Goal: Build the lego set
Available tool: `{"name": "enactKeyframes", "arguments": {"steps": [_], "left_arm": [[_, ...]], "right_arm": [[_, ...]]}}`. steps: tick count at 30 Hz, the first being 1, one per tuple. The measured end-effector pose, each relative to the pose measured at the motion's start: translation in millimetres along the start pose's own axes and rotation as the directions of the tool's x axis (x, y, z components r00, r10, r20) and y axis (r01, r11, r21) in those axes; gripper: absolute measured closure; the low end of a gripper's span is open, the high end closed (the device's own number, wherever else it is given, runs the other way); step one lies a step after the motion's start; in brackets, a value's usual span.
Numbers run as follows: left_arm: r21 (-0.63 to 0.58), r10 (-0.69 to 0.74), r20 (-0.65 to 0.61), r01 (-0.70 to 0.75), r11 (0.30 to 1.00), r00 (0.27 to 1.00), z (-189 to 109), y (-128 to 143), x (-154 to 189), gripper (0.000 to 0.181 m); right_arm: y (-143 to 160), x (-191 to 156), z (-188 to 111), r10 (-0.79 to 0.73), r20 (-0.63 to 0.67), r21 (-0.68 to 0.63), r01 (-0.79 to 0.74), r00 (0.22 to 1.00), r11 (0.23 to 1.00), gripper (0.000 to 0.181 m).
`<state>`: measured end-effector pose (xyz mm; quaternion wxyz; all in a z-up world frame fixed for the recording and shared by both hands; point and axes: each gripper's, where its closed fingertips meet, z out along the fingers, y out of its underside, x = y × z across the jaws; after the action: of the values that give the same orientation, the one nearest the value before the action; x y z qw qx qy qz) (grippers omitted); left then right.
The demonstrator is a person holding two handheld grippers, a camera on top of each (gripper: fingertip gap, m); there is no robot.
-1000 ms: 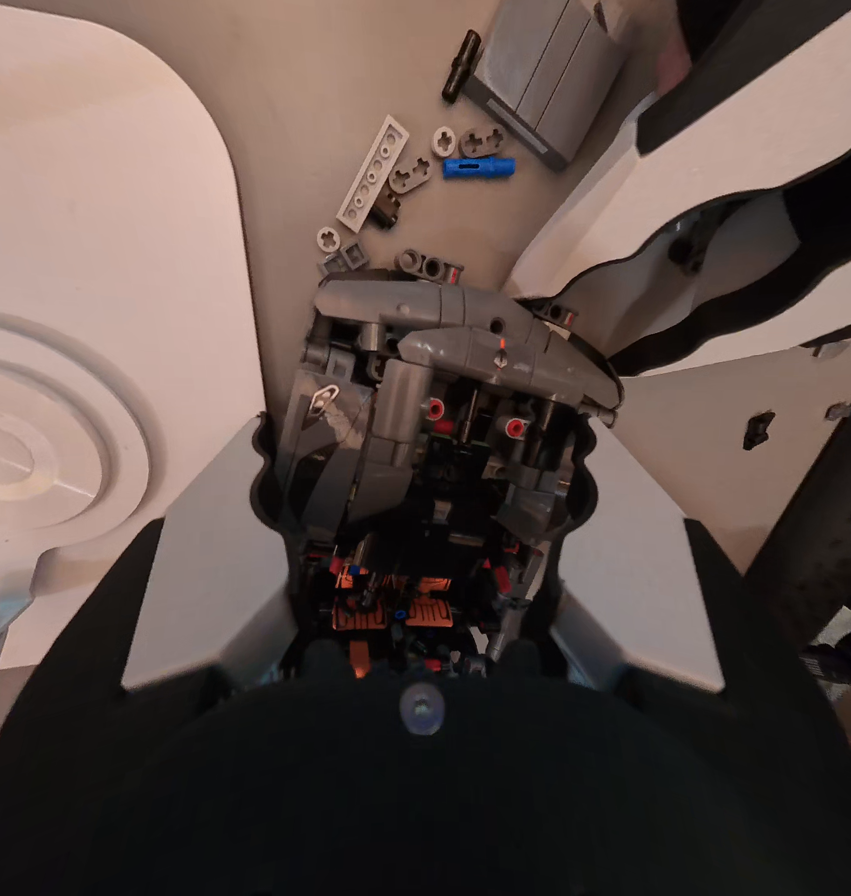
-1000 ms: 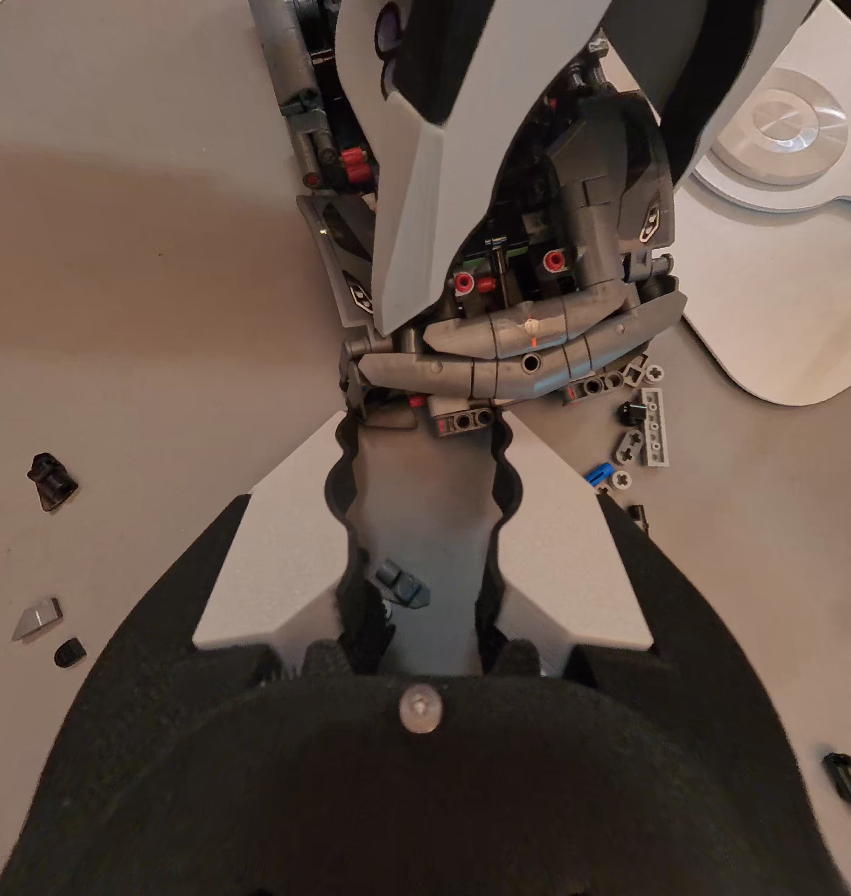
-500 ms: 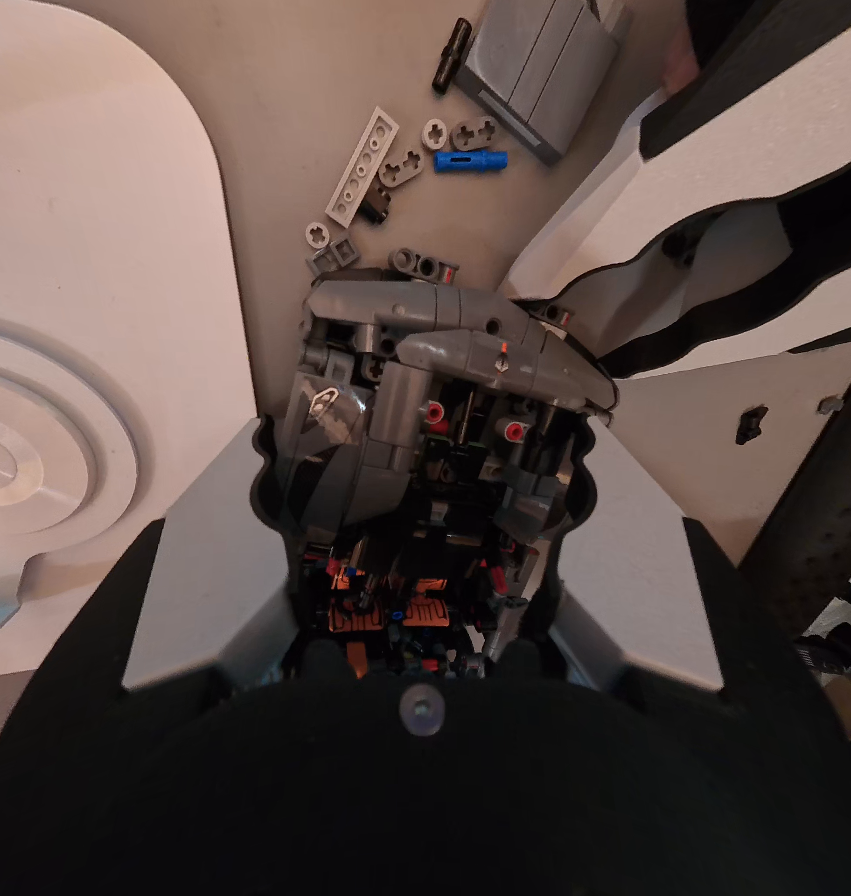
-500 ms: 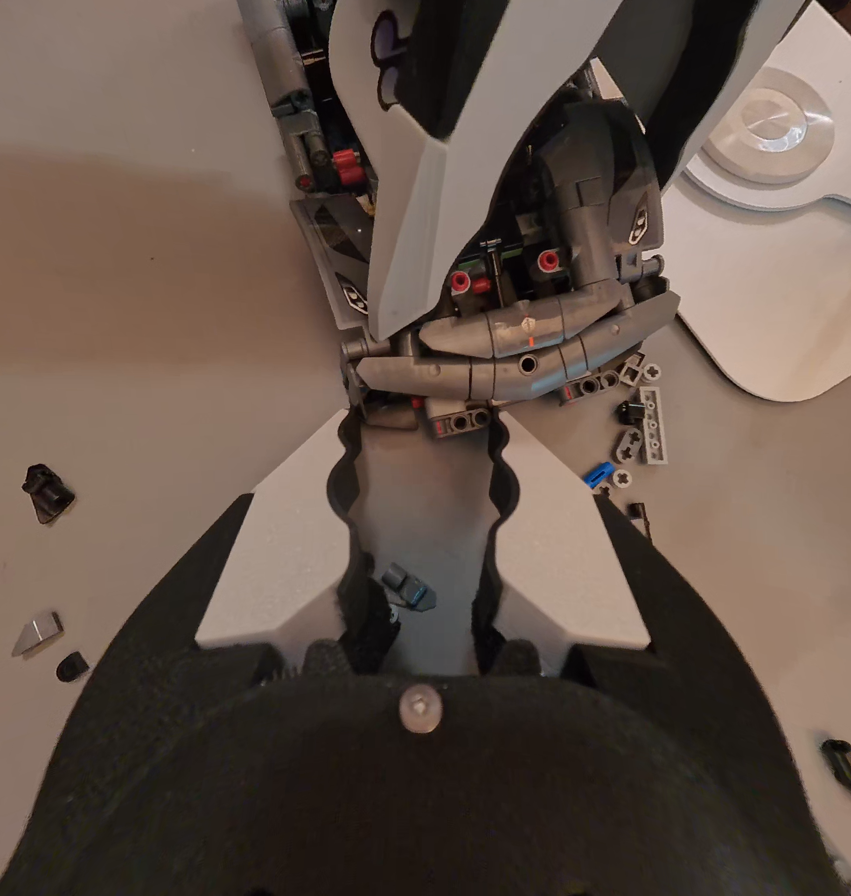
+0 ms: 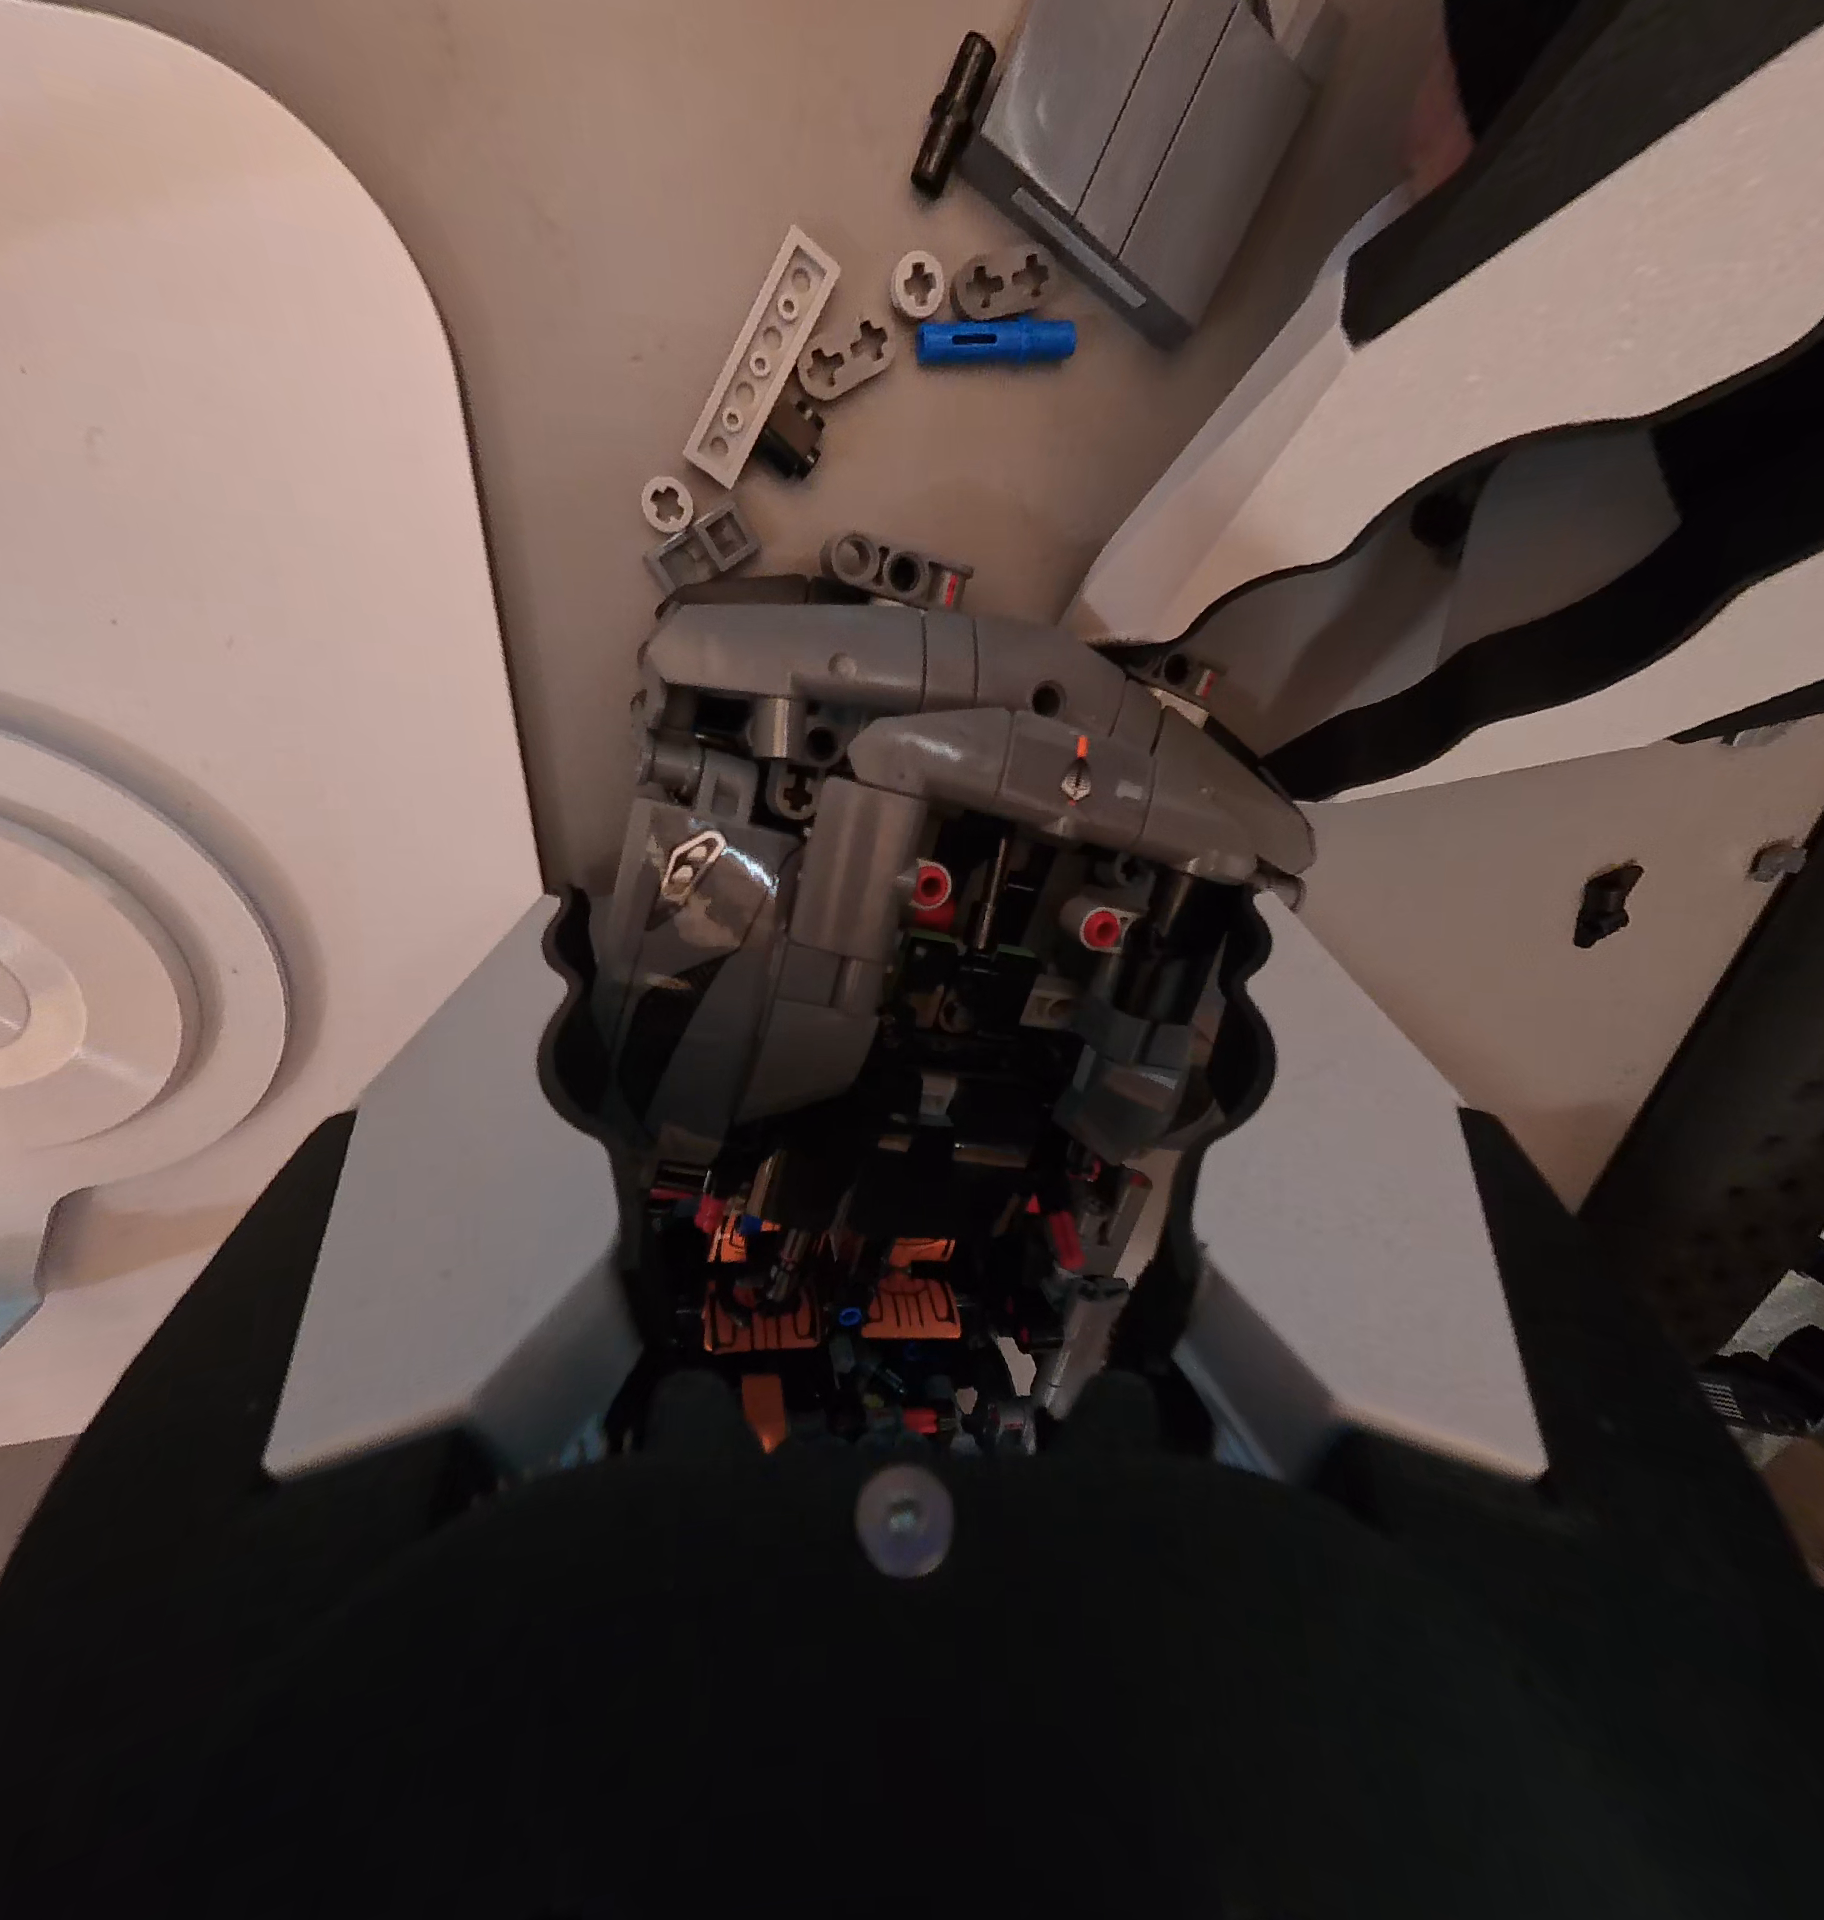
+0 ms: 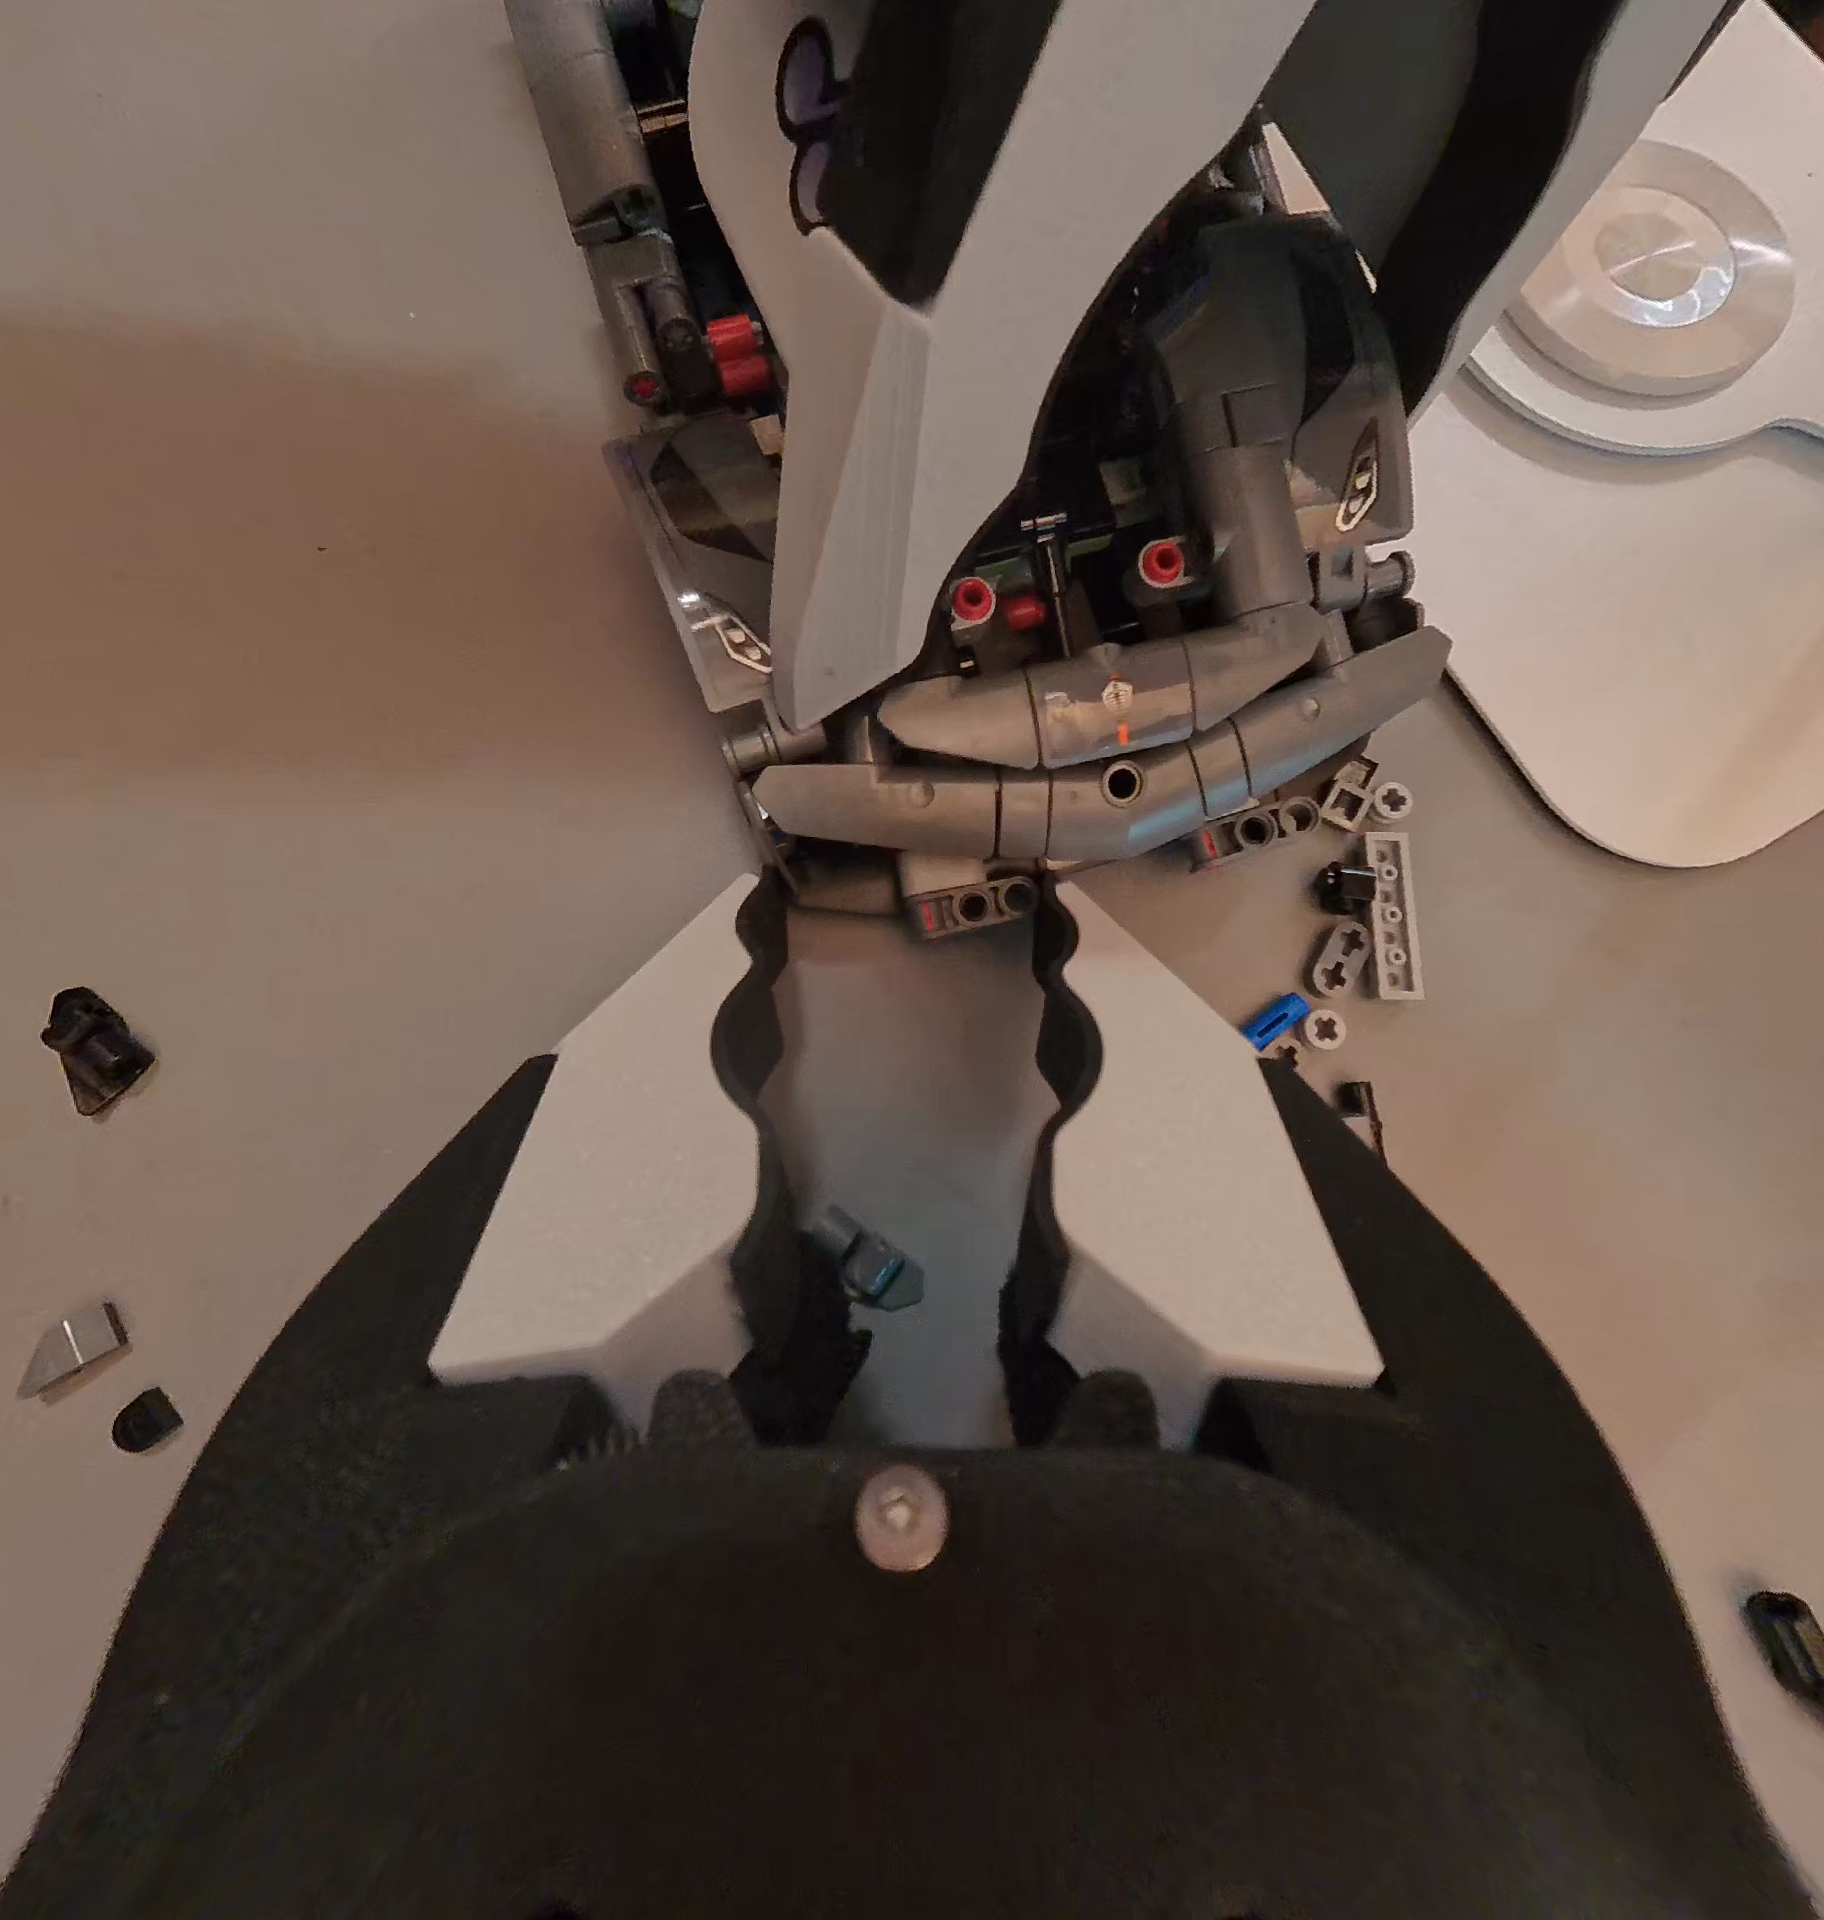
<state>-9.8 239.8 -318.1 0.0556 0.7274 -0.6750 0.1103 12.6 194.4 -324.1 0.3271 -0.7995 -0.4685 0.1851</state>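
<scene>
Lego car [image 5: 918, 935], a dark grey build with red pins and orange parts deep inside, sits clamped between the fingers of my left hand-held gripper [image 5: 908, 914], its curved grey nose pointing away from the camera and resting low over the pale surface [image 5: 596, 187]. In the right wrist view the same car [image 6: 1116, 727] lies just beyond my right hand-held gripper [image 6: 903, 894], whose fingers stand apart with nothing between the tips; these tips reach the small grey beam under the car's nose, though I cannot tell whether they touch it. A small grey-and-blue piece [image 6: 866, 1262] sits far back in that gap, against the left finger's inner wall; whether it is gripped or merely lodged there I cannot tell. Loose parts are scattered beside the nose: a light grey plate [image 5: 762, 353], a blue pin [image 5: 994, 341], round and double-holed grey connectors, a black pin [image 5: 952, 112] and a grey block [image 5: 1136, 135]. On the other side of the right hand-held gripper lie a black piece [image 6: 92, 1044], a grey slope [image 6: 75, 1345] and a small black tile [image 6: 146, 1418]. A white board [image 5: 212, 520] with a round disc lies on the surface beside the car.
</scene>
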Motion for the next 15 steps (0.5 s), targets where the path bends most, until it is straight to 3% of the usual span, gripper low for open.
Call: {"name": "enactKeyframes", "arguments": {"steps": [10, 13, 15], "left_arm": [[0.022, -0.012, -0.001, 0.012, 1.000, 1.000, -4, -1, -3, 0.067], [0.040, -0.047, 0.051, 0.045, 0.998, 0.998, -11, 6, -13, 0.055], [0.095, -0.056, 0.087, 0.048, 0.994, 0.995, -21, 8, -14, 0.061]], "right_arm": [[1, 1, -2, -0.005, 0.004, 0.011, 0.005, 1.000, 1.000, 0.132], [3, -1, -4, -0.019, 0.006, 0.010, 0.019, 1.000, 1.000, 0.124], [5, -3, -6, -0.027, 0.012, 0.005, 0.027, 1.000, 1.000, 0.123]]}}
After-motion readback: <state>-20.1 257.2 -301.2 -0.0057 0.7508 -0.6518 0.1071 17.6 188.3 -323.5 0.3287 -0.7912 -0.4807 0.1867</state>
